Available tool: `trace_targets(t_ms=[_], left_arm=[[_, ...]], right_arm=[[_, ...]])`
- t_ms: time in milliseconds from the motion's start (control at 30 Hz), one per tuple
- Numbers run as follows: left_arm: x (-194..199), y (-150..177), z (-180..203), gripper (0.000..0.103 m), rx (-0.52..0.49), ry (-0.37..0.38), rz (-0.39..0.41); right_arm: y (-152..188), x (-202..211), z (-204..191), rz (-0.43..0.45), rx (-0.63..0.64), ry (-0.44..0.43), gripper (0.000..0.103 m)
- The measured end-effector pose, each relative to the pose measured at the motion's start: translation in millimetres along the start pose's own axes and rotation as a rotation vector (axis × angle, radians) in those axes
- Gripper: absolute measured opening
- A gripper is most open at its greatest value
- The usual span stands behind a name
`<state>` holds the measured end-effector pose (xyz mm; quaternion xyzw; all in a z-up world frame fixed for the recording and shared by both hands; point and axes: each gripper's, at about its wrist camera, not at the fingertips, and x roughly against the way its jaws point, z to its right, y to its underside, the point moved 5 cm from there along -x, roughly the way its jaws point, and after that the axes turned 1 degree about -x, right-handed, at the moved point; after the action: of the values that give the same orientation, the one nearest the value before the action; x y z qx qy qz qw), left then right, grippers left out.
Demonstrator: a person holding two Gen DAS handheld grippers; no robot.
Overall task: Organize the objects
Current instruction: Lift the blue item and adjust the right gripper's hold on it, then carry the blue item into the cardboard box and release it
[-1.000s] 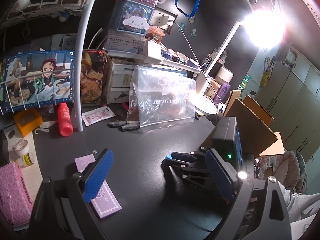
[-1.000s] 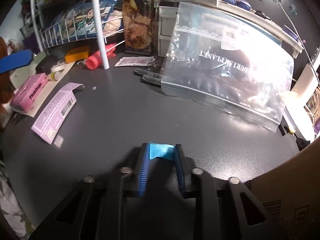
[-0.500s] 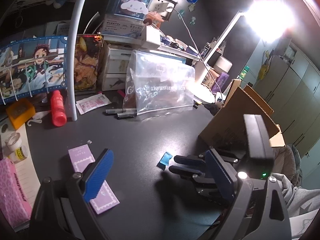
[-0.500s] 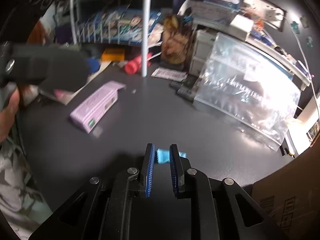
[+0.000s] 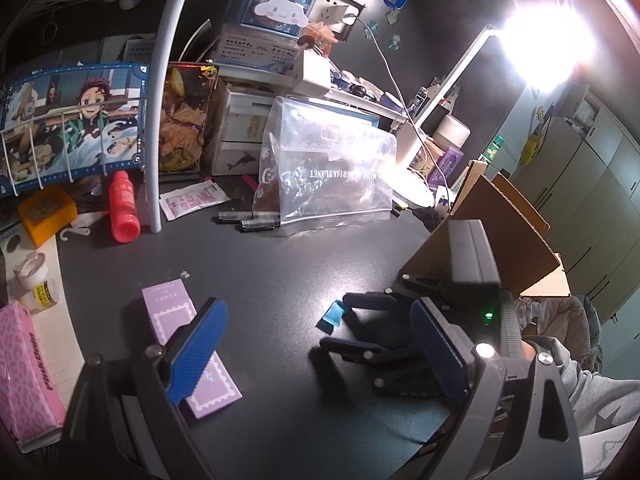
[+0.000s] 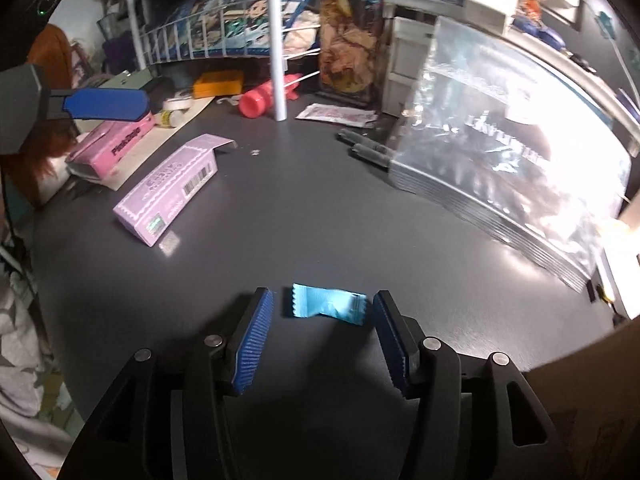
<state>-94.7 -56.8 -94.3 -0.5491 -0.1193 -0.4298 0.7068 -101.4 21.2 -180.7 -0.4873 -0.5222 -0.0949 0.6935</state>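
A small light-blue wrapped sweet [image 6: 326,306] lies flat on the dark desk [image 6: 304,200], between the fingers of my right gripper [image 6: 324,320]. Its jaws are opening and the pads stand clear of the wrapper on both sides. In the left wrist view the same blue wrapper [image 5: 332,315] lies just in front of the right gripper [image 5: 344,324]. My left gripper [image 5: 320,344] hangs wide open with nothing between its fingers, above a lilac carton [image 5: 188,344] on the desk. The lilac carton [image 6: 168,194] lies left of the sweet in the right wrist view.
A clear zip bag stack [image 6: 508,160] leans at the right, two dark pens [image 6: 364,146] beside it. A red bottle [image 5: 124,208], white pole [image 5: 160,100], pink box [image 5: 24,372], orange box [image 5: 46,210] and a cardboard box [image 5: 504,236] ring the desk.
The right gripper held the blue sweet pinched, lowered it to the desk and let go; its fingers now stand apart around it. The left gripper stayed open and barely moved.
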Motion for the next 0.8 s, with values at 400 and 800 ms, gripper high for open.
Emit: trace_targets(t_ms=[400,800], left_arm=[[-1,0,-1,0.092,0.007,0.001,0.001],[-6,3,-1,0.092,0.002,-0.002,-0.030]], right_arm=[[4,12,-7,0.023,0.004,0.023,0.050],[3,6,-9,0.012,0.050,0.002,0.008]])
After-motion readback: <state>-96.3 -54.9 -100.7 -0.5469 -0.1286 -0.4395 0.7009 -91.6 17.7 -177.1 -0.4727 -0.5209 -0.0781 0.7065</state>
